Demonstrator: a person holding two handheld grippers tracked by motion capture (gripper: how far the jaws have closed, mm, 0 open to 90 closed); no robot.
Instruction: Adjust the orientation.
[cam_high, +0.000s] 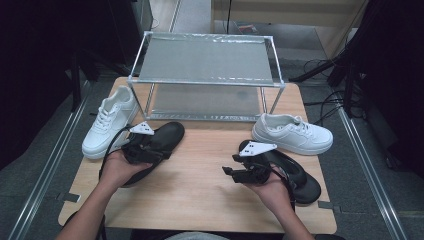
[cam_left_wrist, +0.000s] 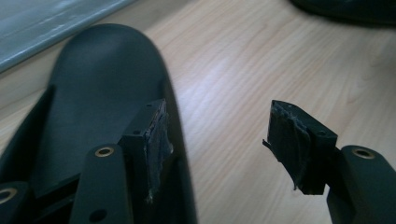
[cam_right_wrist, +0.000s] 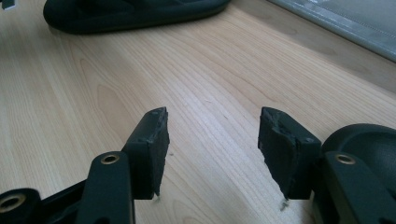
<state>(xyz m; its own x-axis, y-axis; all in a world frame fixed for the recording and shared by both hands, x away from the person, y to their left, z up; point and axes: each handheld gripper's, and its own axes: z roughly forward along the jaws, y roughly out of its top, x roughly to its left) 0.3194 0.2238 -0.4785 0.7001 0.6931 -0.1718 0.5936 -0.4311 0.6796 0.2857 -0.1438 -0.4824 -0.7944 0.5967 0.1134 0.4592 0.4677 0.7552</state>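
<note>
A lab: wooden table amid dark curtains, floor rails and cables

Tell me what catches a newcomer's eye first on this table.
The silver two-tier shoe rack stands at the table's far edge. A white sneaker lies left of it, another white sneaker right. Nearer, each open gripper, left gripper and right gripper, hovers by a black shoe.

Left gripper lies over one black shoe, right gripper beside another; white sneakers flank a rack
</note>
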